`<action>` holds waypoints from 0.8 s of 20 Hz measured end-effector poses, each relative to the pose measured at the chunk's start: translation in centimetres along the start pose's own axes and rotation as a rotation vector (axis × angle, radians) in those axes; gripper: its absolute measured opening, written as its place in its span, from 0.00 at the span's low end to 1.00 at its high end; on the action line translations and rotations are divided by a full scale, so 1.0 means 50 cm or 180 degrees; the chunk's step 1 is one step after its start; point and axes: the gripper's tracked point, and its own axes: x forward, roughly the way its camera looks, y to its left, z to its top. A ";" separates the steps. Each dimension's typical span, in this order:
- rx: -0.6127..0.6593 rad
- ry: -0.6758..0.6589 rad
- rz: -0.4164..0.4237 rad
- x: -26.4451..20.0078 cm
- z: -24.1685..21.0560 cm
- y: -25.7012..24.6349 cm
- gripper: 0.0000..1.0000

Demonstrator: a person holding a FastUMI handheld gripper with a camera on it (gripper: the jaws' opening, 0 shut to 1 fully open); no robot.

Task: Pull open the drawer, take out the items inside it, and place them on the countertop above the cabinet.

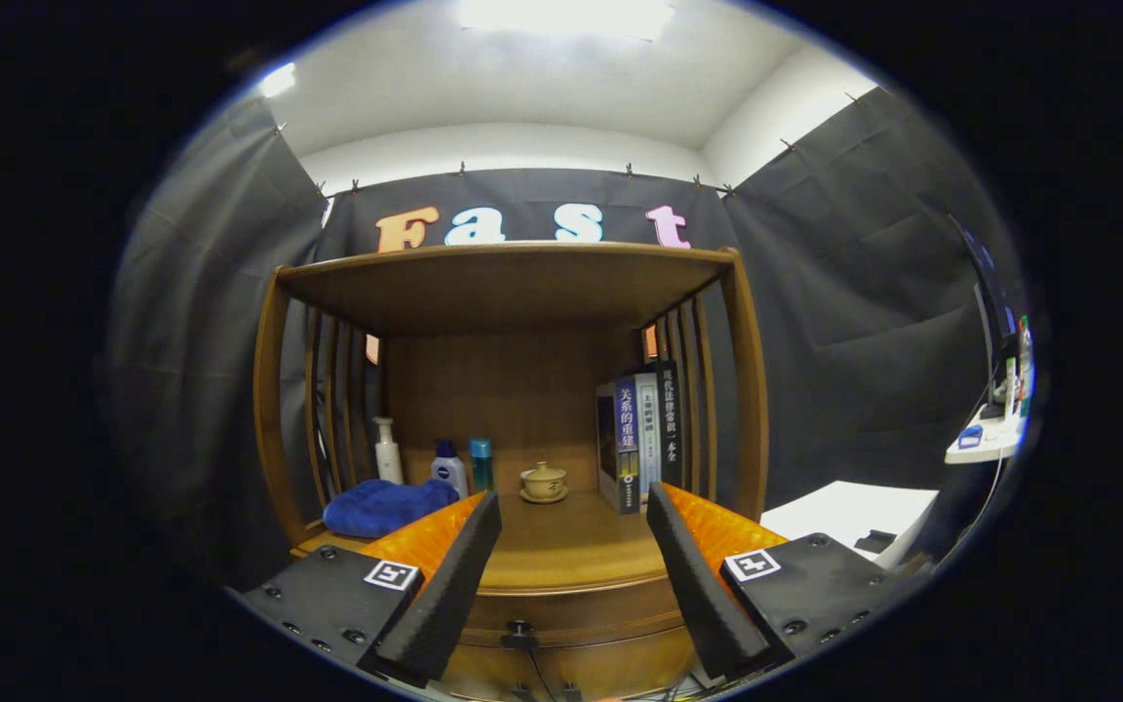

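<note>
A wooden cabinet (513,292) with slatted sides stands ahead. Its countertop (571,551) runs between my fingers and beyond them. Under the countertop's front edge is the drawer front (581,619), closed, with a small dark knob (520,634) low between the fingers. My gripper (573,512) is open, fingers wide apart with nothing between them, held a little above and in front of the drawer. What lies inside the drawer is hidden.
On the countertop a blue towel (381,507) lies at the left, with a white pump bottle (387,450), two small bottles (464,466) and a lidded teacup (543,482) behind. Several books (641,434) stand at the right. A white table (844,512) is off right.
</note>
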 end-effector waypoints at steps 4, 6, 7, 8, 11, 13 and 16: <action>-0.0035 0.0104 0.0115 0.029 -0.105 0.023 0.98; -0.0002 0.0242 0.0156 0.049 -0.162 0.035 0.98; 0.0033 0.0289 0.0179 0.056 -0.189 0.038 0.98; 0.0069 0.0315 0.0192 0.065 -0.210 0.044 0.98; 0.0127 0.0285 0.0239 0.075 -0.259 0.054 0.98; 0.0111 0.0285 0.0266 0.083 -0.292 0.059 0.98; 0.0062 0.0494 0.0306 0.101 -0.368 0.073 0.99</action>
